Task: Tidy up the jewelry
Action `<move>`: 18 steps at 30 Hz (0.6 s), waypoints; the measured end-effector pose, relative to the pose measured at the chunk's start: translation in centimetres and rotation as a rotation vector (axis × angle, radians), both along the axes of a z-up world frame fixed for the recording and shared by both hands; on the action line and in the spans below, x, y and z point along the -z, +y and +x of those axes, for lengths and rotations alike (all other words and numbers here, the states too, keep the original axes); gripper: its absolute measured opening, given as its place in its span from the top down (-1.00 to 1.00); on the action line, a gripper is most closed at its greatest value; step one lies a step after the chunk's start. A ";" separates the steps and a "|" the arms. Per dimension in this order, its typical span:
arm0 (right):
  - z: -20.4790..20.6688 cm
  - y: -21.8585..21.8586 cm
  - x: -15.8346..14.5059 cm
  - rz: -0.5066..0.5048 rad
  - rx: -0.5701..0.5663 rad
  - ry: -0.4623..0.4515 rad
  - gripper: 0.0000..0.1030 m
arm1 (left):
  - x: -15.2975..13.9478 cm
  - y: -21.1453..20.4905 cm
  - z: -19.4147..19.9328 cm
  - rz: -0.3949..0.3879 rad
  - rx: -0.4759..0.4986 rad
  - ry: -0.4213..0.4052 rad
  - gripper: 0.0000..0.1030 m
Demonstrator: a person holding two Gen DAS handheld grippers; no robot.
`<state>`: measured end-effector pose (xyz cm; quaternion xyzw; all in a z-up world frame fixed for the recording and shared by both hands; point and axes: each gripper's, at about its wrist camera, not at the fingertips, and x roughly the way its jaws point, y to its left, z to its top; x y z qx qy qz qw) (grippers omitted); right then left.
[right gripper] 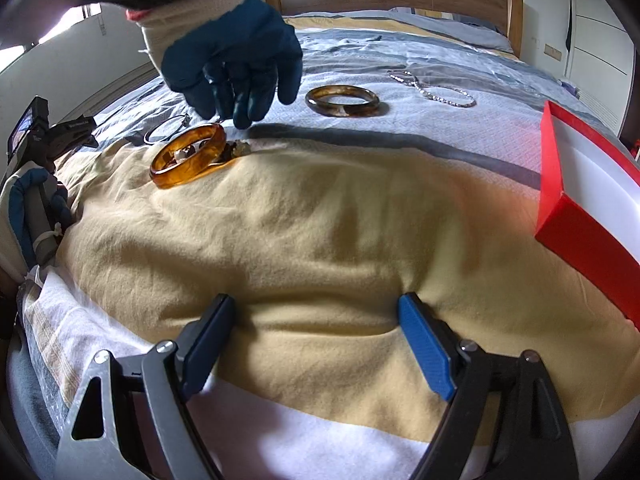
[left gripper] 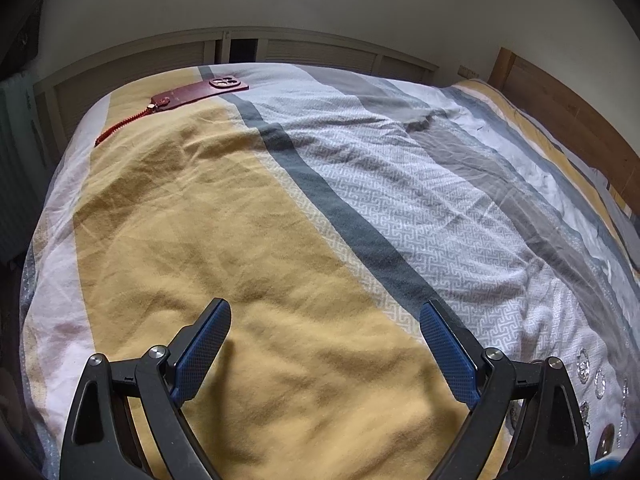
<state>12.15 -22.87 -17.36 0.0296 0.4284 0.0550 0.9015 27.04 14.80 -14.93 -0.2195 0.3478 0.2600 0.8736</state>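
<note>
Two hand-held grippers are seen over a bed [right gripper: 320, 220] w/ a striped yellow, grey and white cover. Left hand-held gripper [left gripper: 325, 320]: jaws spread wide, nothing held, yellow fabric below. Right hand-held gripper [right gripper: 316, 316]: jaws likewise spread wide, nothing held, fingertips low over the yellow stripe.

Jewelry noted ahead of the right hand-held gripper:
- amber bangle [right gripper: 188, 156], ahead-left, tilted on the cover, w/ small items inside its ring and at its far edge; type cannot be told.
- thin wire bangle [right gripper: 166, 128], just beyond the amber one.
- dark brown bangle [right gripper: 342, 101], lying flat, farther ahead, well apart from the amber one.
- bead necklace [right gripper: 436, 90], ahead-right, beyond the dark bangle.

Gloved hand [right gripper: 236, 60], dark blue, is poised just above the far rim of the amber bangle; contact cannot be confirmed.

Red box [right gripper: 576, 208] w/ white lining is seen at the right, open side up, resting on the bed.

Left view: red phone [left gripper: 200, 92] w/ red cord lies far ahead-left, near the bed edge. Small silvery pieces [left gripper: 592, 376] are noted close at right.
</note>
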 end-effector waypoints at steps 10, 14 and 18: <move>-0.2 -0.3 -0.1 0.004 0.007 0.000 -0.62 | -1.9 1.6 -1.4 -0.017 -0.038 -0.041 -0.83; -0.3 -0.3 0.0 0.005 0.008 -0.001 -0.62 | -3.0 2.1 -2.3 0.030 -0.071 -0.071 -0.83; -0.4 -0.2 0.0 0.006 0.008 -0.002 -0.62 | -2.6 1.9 -1.9 0.027 -0.053 -0.055 -0.83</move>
